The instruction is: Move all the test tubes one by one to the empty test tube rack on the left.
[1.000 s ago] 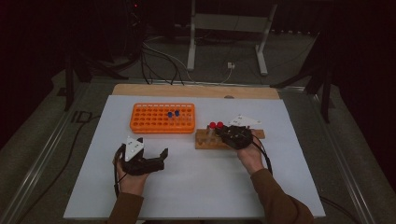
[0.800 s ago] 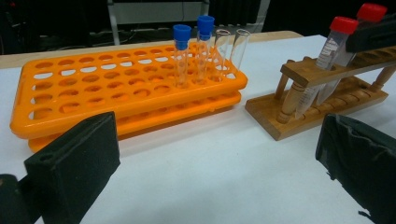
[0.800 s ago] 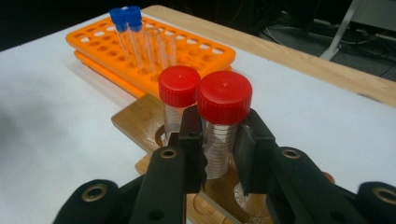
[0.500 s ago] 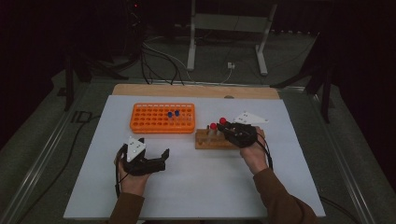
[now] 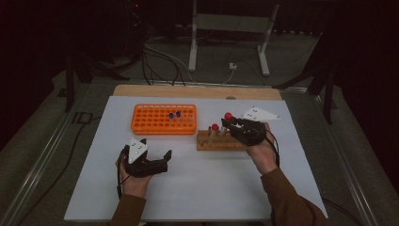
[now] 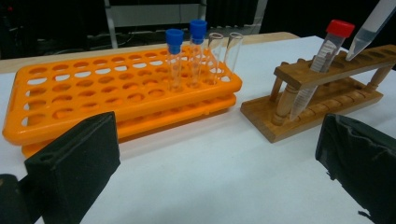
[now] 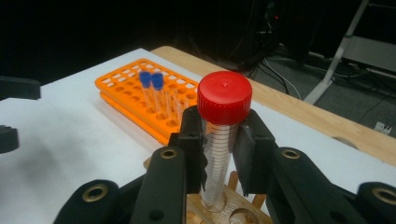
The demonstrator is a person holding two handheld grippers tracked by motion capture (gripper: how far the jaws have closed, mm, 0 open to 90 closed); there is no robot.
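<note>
Above wooden rack (image 7: 224,212), clear graduated tube (image 7: 219,154), red cap

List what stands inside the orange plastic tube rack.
The orange plastic tube rack holds two blue-capped clear tubes and two uncapped clear tubes. Their bottoms are covered by the rack's top plate.

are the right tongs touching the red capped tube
Touching. The right gripper view shows the right tongs clamped on both sides of the red capped tube, just below its cap.
</note>
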